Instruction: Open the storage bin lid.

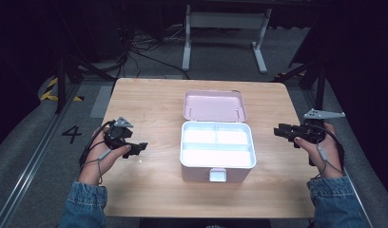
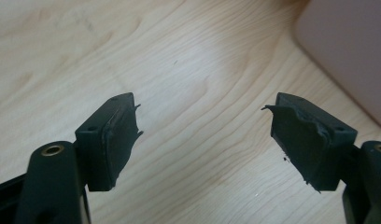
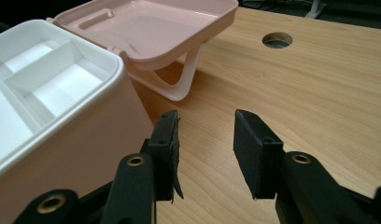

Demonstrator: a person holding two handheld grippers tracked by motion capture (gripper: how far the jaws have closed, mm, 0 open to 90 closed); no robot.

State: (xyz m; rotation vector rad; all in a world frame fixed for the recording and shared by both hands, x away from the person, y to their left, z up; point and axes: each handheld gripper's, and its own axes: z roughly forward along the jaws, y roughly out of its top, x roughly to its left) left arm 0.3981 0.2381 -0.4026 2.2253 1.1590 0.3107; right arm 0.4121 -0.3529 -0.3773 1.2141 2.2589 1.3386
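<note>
High view: a pink storage box [image 1: 218, 161] sits at the centre of the wooden worktop [image 1: 149, 97], lid [image 1: 214, 105] folded back flat behind it, white divided tray [image 1: 217, 145] exposed. The left hand-held gripper [image 1: 137, 149] rests to the box's left, the right hand-held gripper [image 1: 279, 130] to its right — both clear of the box.

Left gripper view: the left hand-held gripper [image 2: 202, 135] is released, jaws spread wide over bare worktop [image 2: 179, 60]; a corner of the pink box [image 2: 347, 51] lies beyond.

Right gripper view: the right hand-held gripper [image 3: 206, 149] is released — jaws parted, holding nothing — just beside the box [image 3: 86, 135] wall. The lid [image 3: 146, 28] rests on its handle [image 3: 181, 77].
</note>
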